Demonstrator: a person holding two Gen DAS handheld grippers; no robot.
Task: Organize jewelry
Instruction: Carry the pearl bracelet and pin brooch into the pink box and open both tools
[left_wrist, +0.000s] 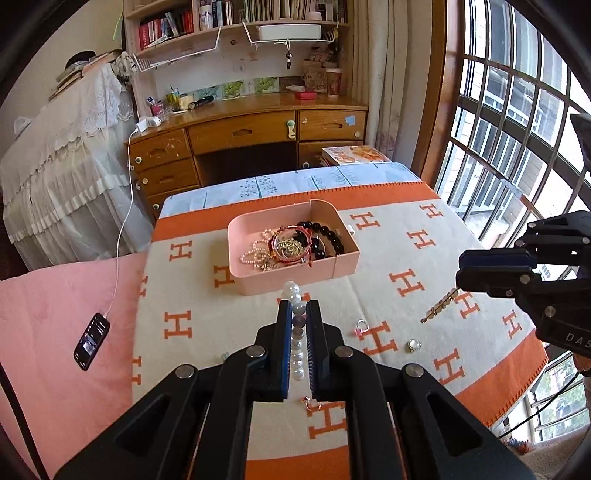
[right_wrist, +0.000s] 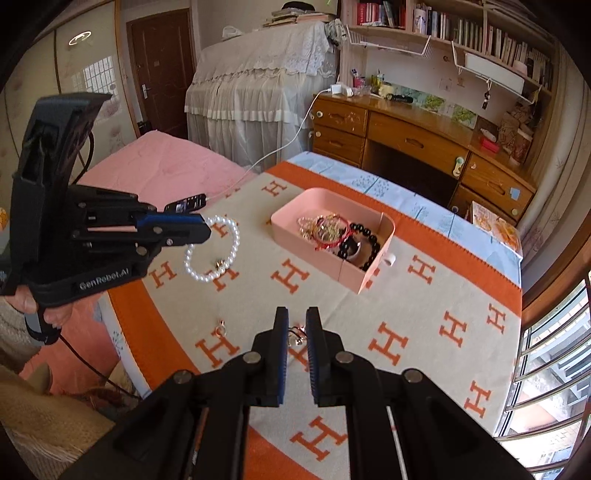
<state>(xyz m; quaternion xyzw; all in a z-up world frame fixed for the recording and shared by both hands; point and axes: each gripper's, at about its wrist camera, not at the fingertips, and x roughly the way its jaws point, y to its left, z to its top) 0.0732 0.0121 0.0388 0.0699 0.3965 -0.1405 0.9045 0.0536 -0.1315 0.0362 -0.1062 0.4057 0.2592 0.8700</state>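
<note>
From my right wrist camera, my right gripper (right_wrist: 296, 325) has its fingers (right_wrist: 281, 334) nearly closed on a small piece of jewelry (right_wrist: 296, 336) above the H-patterned blanket (right_wrist: 406, 314). At left, my left gripper (right_wrist: 207, 229) is clamped on a pearl bracelet (right_wrist: 214, 249) that hangs in a loop. The pink tray (right_wrist: 351, 275) ahead holds black beads (right_wrist: 364, 245) and red bangles (right_wrist: 328, 234). A small ring (right_wrist: 221, 328) lies on the blanket near my fingers.

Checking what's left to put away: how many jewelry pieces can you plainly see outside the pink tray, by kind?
Pearl bracelet, in left claw: 1
Gold beaded piece, in right claw: 1
Small pieces on the blanket, at: 3
Total: 5
</note>
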